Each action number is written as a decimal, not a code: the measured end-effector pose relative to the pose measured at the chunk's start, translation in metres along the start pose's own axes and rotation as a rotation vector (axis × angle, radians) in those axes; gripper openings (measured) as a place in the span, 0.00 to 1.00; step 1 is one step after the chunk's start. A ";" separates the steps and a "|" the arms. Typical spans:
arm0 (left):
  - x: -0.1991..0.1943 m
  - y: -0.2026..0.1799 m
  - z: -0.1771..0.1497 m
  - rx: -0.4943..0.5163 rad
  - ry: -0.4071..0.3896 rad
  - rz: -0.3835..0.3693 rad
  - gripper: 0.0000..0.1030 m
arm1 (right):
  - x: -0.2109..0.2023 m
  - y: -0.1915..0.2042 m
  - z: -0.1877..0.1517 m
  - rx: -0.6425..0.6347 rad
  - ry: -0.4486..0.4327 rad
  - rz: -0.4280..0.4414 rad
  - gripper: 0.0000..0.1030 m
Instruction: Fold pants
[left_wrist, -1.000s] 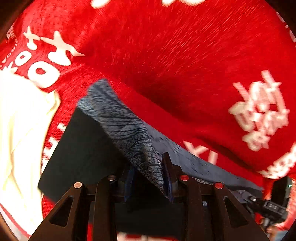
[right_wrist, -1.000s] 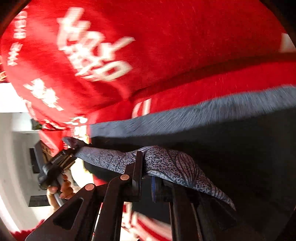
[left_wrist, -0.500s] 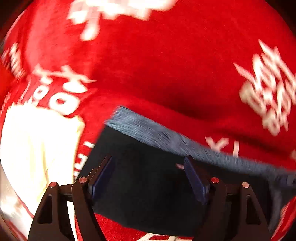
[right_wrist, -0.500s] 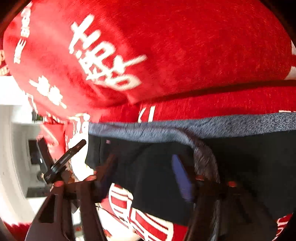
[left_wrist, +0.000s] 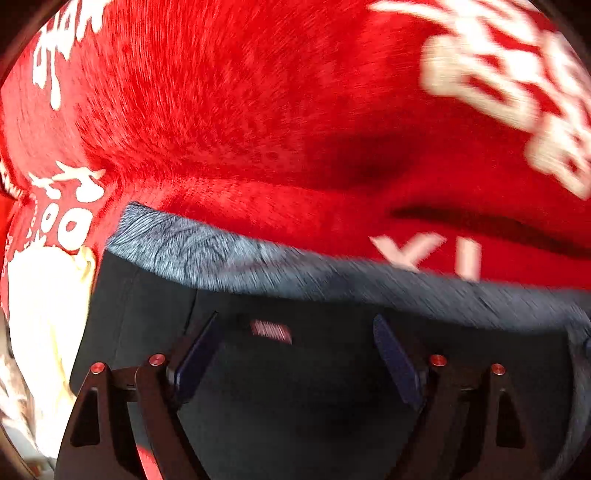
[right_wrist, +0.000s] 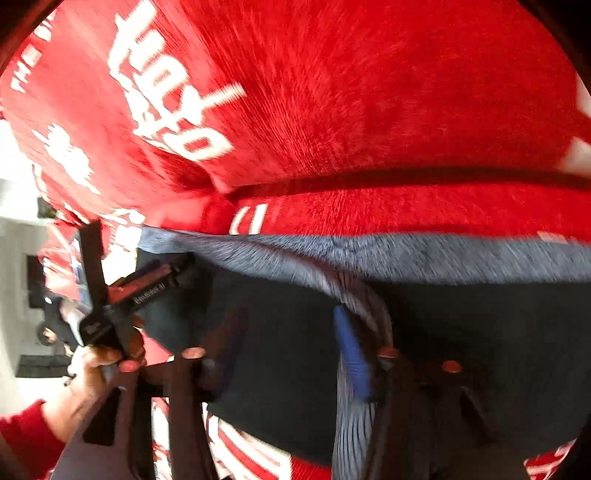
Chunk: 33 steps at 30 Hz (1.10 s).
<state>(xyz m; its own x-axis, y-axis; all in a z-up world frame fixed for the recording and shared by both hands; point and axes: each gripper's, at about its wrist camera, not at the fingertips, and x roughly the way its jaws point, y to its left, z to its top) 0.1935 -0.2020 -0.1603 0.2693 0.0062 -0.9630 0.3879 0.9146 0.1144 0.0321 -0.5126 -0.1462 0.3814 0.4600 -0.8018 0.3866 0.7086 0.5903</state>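
The dark pants (left_wrist: 295, 387) lie flat on a red blanket (left_wrist: 258, 110), with a grey patterned waistband (left_wrist: 192, 251) along their far edge and a small red label (left_wrist: 271, 331). My left gripper (left_wrist: 295, 354) is open just above the dark fabric, holding nothing. In the right wrist view the pants (right_wrist: 480, 350) and waistband (right_wrist: 443, 258) fill the lower half. My right gripper (right_wrist: 291, 350) is open; a fold of grey fabric (right_wrist: 362, 295) drapes by its right finger. The left gripper (right_wrist: 110, 306) and the hand holding it show at the left.
The red blanket (right_wrist: 332, 92) with white lettering covers the surface and rises in a fold behind the pants. A cream patch (left_wrist: 44, 314) of the blanket lies left of the pants. A room (right_wrist: 14, 258) shows at the far left.
Both grippers were shut on the grey waistband a second ago. They opened and let it drop, and the pants now lie flat with the waistband along the far edge.
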 end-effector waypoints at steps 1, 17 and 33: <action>-0.012 -0.006 -0.009 0.022 0.000 -0.017 0.82 | -0.014 -0.007 -0.011 0.016 -0.018 0.018 0.67; -0.088 -0.155 -0.161 0.323 0.120 -0.286 0.82 | -0.103 -0.071 -0.275 0.441 -0.068 0.194 1.00; -0.111 -0.196 -0.237 0.489 0.078 -0.324 0.82 | -0.071 -0.103 -0.386 0.556 -0.200 -0.025 0.48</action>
<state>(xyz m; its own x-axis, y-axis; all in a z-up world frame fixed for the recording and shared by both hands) -0.1211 -0.2860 -0.1331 0.0108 -0.1952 -0.9807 0.8056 0.5827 -0.1071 -0.3589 -0.4113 -0.1855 0.4961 0.2989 -0.8152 0.7590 0.3067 0.5743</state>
